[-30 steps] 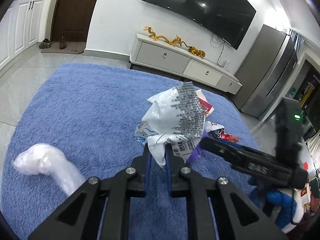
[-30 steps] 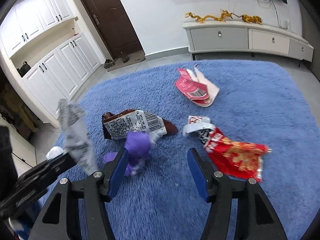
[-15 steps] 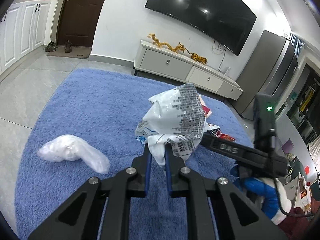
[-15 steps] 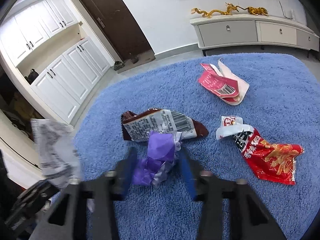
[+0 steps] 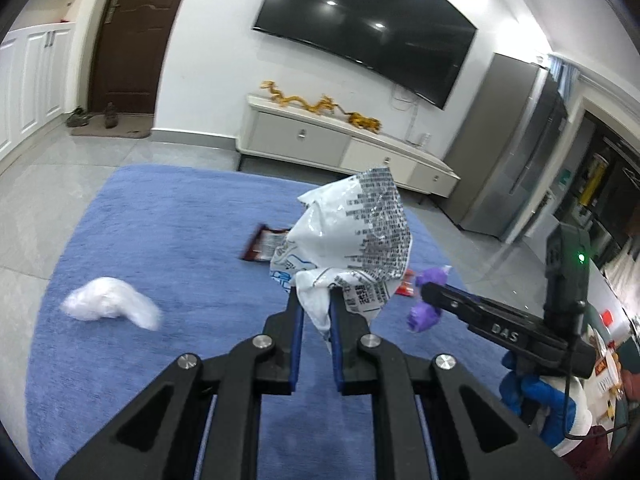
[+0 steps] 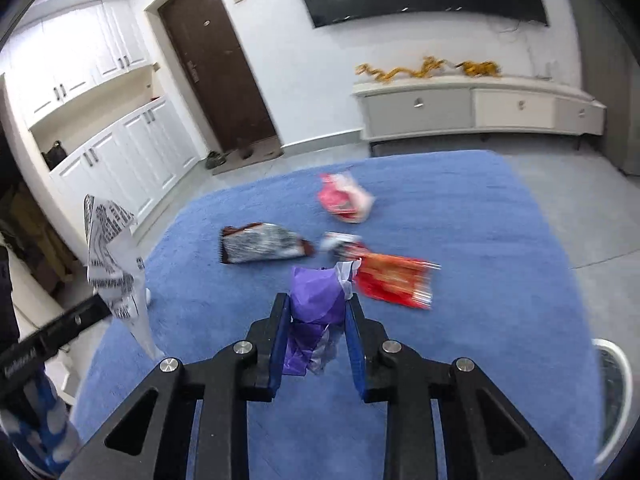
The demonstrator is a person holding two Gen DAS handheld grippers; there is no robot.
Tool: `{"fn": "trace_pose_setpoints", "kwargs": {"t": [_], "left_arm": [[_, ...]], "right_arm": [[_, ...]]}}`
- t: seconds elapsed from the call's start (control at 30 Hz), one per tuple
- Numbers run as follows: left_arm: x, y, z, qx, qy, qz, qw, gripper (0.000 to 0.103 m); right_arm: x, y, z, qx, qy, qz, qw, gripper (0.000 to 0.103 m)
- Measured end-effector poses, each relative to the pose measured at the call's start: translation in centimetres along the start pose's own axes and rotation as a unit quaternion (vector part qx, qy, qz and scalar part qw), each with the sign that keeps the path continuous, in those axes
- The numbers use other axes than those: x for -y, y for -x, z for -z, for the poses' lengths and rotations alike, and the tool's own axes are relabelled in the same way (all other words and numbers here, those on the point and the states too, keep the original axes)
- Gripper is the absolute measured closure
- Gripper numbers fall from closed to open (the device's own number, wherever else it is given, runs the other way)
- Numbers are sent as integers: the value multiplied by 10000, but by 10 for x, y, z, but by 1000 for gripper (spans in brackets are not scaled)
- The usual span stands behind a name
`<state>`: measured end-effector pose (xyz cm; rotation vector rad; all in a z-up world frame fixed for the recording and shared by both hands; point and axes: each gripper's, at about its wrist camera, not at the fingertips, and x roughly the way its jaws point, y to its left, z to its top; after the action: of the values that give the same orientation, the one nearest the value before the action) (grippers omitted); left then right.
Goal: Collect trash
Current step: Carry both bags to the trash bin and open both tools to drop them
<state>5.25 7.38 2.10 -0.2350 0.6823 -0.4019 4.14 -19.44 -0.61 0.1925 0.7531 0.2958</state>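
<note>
My left gripper (image 5: 316,300) is shut on a crumpled white and silver wrapper (image 5: 348,236), held above the blue rug (image 5: 168,240); the wrapper also shows in the right wrist view (image 6: 110,256). My right gripper (image 6: 316,304) is shut on a purple wrapper (image 6: 316,296), lifted off the rug; it also shows in the left wrist view (image 5: 426,300). On the rug lie a brown and silver packet (image 6: 260,246), a red snack bag (image 6: 394,280), a pink packet (image 6: 344,200) and a white plastic wad (image 5: 108,304).
A white TV cabinet (image 6: 476,106) with gold dragon figures stands against the far wall under the TV (image 5: 364,34). White cupboards (image 6: 116,152) and a dark door (image 6: 218,68) are on the left. A white round rim (image 6: 616,392) shows at the right edge.
My right gripper has closed on the purple wrapper and lifted it off the rug. My left gripper has risen with the white wrapper still in it.
</note>
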Motion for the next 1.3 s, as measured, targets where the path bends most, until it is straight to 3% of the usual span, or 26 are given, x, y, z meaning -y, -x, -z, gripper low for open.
{"fn": "trace_pose_setpoints", "kwargs": {"t": [0.3,0.63,0.77,1.0,1.2,1.3], "left_arm": [[102,-36,6,-478,-677,832,9931,92],[249,-105,21,-1151,-1599,1675,9660,92],[304,-141,37,-1526,-1857,1903,9519,92],[372,-208,60,-2106,-2000,1994,9359,92],[401,-253,75,-2437,-2027,1866,9299,90],[403,-269,82,-2709,-1893,1921,9241,86]], "right_arm": [[91,83,29,473,-805,1015,9904,78],[218,150,73,813,-2030,1961,9559,78],[257,156,90,730,-2407,2144,9438,78],[311,145,107,454,-2764,2382,9299,76],[337,130,120,244,-2943,2435,9239,76],[350,125,125,158,-3013,2512,9197,65]]}}
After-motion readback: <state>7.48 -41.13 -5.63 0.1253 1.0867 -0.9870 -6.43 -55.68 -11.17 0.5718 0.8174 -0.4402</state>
